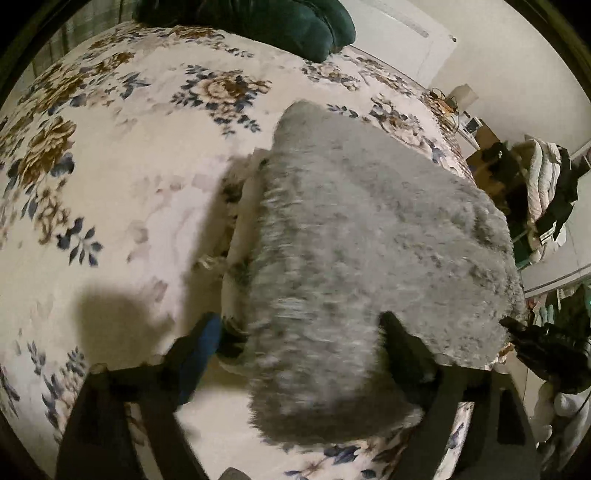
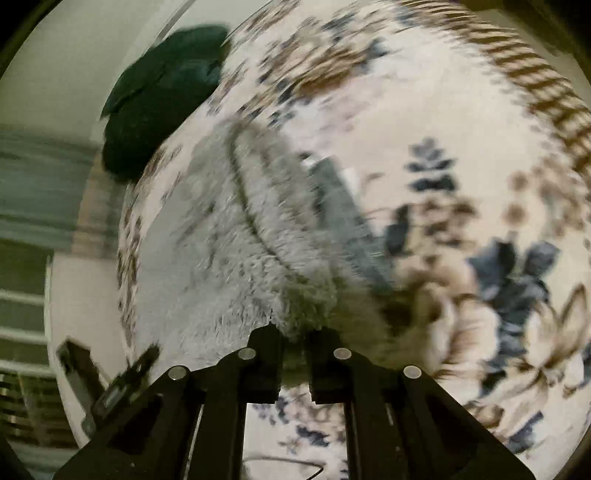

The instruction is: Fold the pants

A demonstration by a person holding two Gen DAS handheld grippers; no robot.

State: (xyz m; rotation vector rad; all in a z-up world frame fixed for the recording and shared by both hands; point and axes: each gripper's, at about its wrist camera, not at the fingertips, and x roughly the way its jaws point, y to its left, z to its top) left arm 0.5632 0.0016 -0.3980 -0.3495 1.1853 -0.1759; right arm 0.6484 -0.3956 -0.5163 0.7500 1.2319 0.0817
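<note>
The pants (image 1: 362,236) are grey and fluffy and lie in a thick folded bundle on a floral bedspread (image 1: 122,184). In the left wrist view my left gripper (image 1: 299,332) stands wide open, with the near end of the bundle bulging up between its two fingers. In the right wrist view the pants (image 2: 229,251) stretch away from my right gripper (image 2: 293,334), which is shut on a near edge of the grey fabric. That view is blurred by motion. My left gripper also shows at the lower left there (image 2: 122,384).
A dark green cushion (image 1: 280,22) lies at the far end of the bed and also shows in the right wrist view (image 2: 159,96). Piled clothes and clutter (image 1: 543,199) stand beside the bed on the right. A white wall is behind.
</note>
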